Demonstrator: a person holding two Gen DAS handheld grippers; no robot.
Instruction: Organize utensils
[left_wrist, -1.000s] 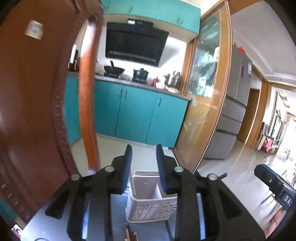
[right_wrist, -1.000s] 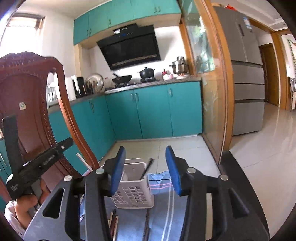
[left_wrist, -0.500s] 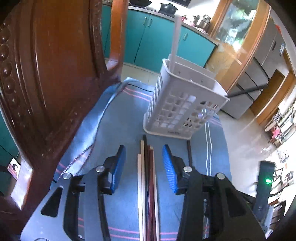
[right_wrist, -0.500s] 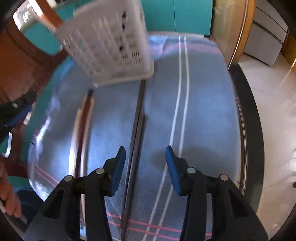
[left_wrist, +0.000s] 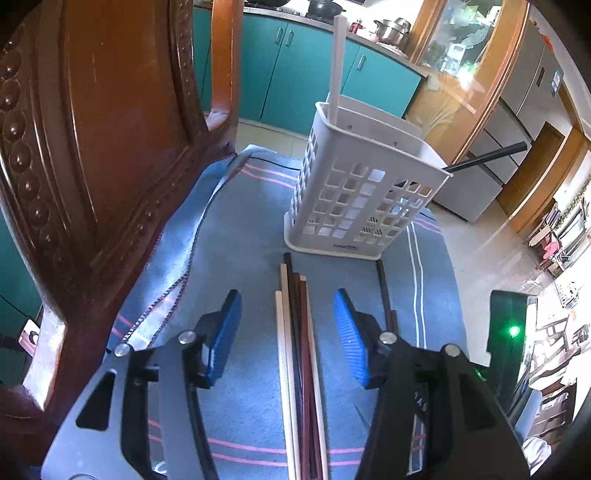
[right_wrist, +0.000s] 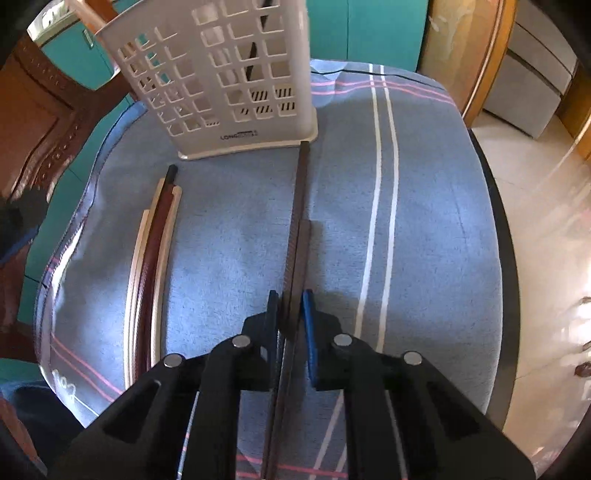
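A white slotted utensil basket (left_wrist: 360, 195) stands on a blue striped cloth (left_wrist: 236, 236); a white chopstick (left_wrist: 337, 70) and a black chopstick (left_wrist: 487, 157) stick out of it. A bundle of several cream, black and dark red chopsticks (left_wrist: 299, 354) lies in front of it, between the jaws of my open left gripper (left_wrist: 287, 334). In the right wrist view my right gripper (right_wrist: 290, 315) is shut on a pair of dark chopsticks (right_wrist: 300, 206) lying on the cloth, their far tip touching the basket (right_wrist: 229, 74). The bundle (right_wrist: 155, 251) lies to its left.
A carved wooden chair back (left_wrist: 92, 147) rises close on the left. The dark table rim (right_wrist: 498, 258) curves along the right, with floor beyond. Teal kitchen cabinets (left_wrist: 280, 70) stand behind.
Both grippers tipped down from the kitchen view to the table. The left gripper moved in over the chopstick bundle. The right gripper closed on the dark pair.
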